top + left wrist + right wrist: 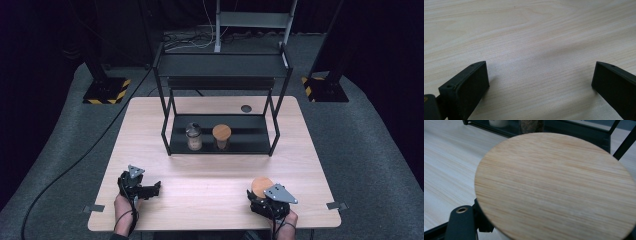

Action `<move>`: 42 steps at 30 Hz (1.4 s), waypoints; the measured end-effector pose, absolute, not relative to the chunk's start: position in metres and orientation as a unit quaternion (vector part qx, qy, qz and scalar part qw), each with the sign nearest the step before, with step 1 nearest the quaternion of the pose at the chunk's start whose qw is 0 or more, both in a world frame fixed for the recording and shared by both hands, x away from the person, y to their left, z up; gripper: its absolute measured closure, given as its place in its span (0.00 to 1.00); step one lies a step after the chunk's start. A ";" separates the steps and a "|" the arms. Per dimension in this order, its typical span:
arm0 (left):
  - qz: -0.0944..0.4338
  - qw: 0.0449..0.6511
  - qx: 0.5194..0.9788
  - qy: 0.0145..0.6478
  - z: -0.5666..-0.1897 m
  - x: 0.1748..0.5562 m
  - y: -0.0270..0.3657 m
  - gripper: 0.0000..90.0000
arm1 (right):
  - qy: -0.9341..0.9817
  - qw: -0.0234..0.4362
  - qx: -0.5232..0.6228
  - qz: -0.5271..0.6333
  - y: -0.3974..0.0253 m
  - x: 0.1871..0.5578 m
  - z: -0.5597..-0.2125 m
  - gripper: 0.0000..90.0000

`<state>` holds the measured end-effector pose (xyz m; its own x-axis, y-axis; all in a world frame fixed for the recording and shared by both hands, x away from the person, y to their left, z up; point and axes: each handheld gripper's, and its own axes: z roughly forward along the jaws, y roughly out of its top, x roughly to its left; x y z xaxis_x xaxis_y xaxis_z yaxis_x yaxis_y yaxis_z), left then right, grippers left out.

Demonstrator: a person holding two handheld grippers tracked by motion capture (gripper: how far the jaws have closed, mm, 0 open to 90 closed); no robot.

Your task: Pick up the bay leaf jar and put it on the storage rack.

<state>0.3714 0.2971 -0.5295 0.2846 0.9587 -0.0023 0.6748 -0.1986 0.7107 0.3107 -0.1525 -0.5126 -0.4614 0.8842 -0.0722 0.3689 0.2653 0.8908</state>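
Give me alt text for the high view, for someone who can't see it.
A person's right gripper sits around a jar with a round wooden lid near the front of a pale wooden table, while the left gripper rests open on the tabletop. Farther back, a black rack holds two jars on its lower shelf, one with a wooden lid.

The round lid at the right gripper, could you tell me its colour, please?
Light bamboo tan with fine straight grain lines; the lid shows best in the right gripper view.

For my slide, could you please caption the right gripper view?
Right tool around a jar's round wooden lid, black rack behind.
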 end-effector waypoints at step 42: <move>0.230 0.310 0.739 0.552 -0.529 0.371 0.297 0.01 | 0.731 0.317 0.415 0.438 -0.155 0.324 -0.472 0.27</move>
<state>0.3710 0.2970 -0.5295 0.2841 0.9588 -0.0019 0.6740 -0.1983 0.7116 0.3241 -0.1554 -0.4718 -0.4531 0.8858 -0.1001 0.3294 0.2708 0.9046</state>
